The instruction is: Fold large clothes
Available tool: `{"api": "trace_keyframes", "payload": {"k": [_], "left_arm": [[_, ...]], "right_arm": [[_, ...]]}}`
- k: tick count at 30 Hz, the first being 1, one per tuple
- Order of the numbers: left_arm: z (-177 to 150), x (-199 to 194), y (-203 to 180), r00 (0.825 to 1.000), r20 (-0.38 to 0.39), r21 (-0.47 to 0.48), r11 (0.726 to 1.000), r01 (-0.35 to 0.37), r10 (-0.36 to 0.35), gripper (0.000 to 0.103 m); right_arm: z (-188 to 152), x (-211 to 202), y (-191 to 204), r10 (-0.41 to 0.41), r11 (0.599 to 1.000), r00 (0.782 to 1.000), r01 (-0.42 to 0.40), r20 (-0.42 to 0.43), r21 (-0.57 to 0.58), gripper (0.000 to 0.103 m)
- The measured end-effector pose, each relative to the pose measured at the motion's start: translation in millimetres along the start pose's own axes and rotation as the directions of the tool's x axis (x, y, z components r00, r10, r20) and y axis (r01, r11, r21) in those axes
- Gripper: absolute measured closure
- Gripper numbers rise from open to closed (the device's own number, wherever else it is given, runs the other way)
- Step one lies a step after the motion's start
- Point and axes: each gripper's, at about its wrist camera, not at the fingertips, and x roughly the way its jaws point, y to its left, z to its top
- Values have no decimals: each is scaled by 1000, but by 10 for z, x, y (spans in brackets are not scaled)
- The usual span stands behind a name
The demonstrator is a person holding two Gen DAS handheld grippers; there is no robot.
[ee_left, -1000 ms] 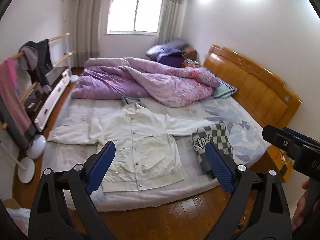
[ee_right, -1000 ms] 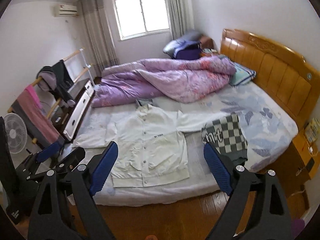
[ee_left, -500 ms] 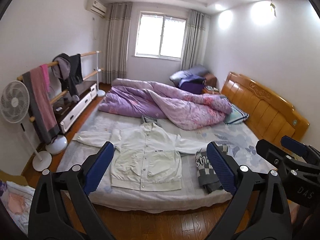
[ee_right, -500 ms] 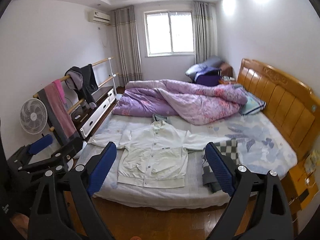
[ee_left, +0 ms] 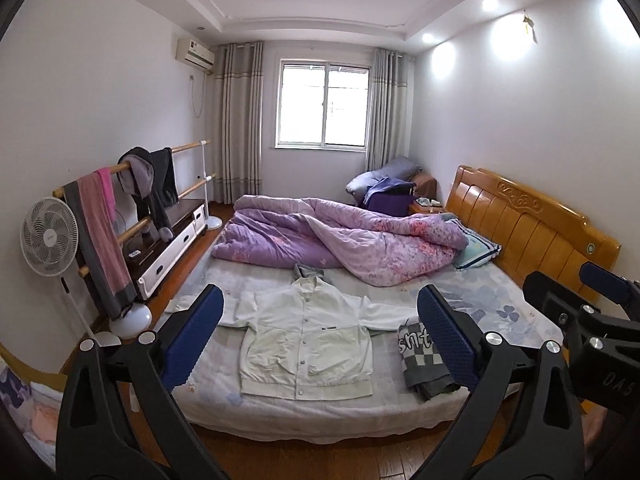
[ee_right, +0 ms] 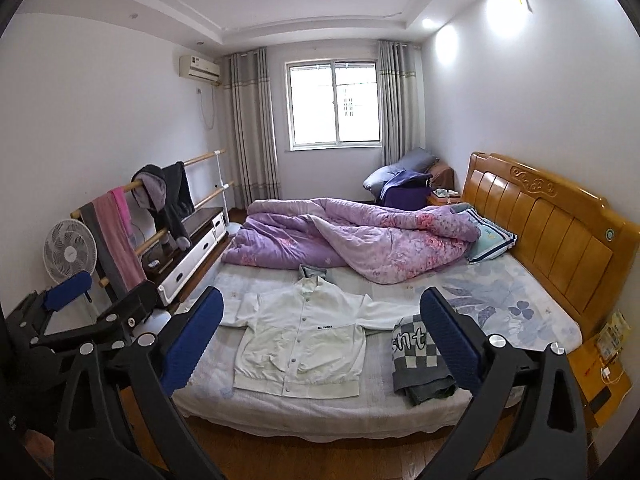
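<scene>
A white button-front jacket (ee_left: 308, 344) lies flat and face up on the bed (ee_left: 320, 412), sleeves spread; it also shows in the right wrist view (ee_right: 300, 346). A folded grey checkered garment (ee_left: 420, 354) lies to its right, also in the right wrist view (ee_right: 416, 356). My left gripper (ee_left: 320, 340) is open and empty, held well back from the bed over the floor. My right gripper (ee_right: 320, 340) is open and empty, also back from the bed. Each gripper shows at the edge of the other's view.
A rumpled purple quilt (ee_left: 340, 244) covers the far half of the bed. A wooden headboard (ee_left: 532, 224) is at the right. A clothes rail with hanging garments (ee_left: 132, 200), a fan (ee_left: 48, 236) and a low cabinet (ee_left: 168, 240) stand at the left. Wood floor (ee_left: 320, 456) lies before the bed.
Both grippers have pulled back and tilted up from the bed, so the jacket looks smaller and the ceiling comes into view. Both stay open. The clothes have not moved.
</scene>
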Motion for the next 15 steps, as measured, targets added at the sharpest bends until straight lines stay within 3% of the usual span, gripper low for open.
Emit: {"api": "trace_keyframes", "payload": {"k": [15], "left_arm": [[97,-47,276,999,33,21,999,28,-29,5]], "right_arm": [[15,-90,288,-47,999,999,47,20,0,8]]}}
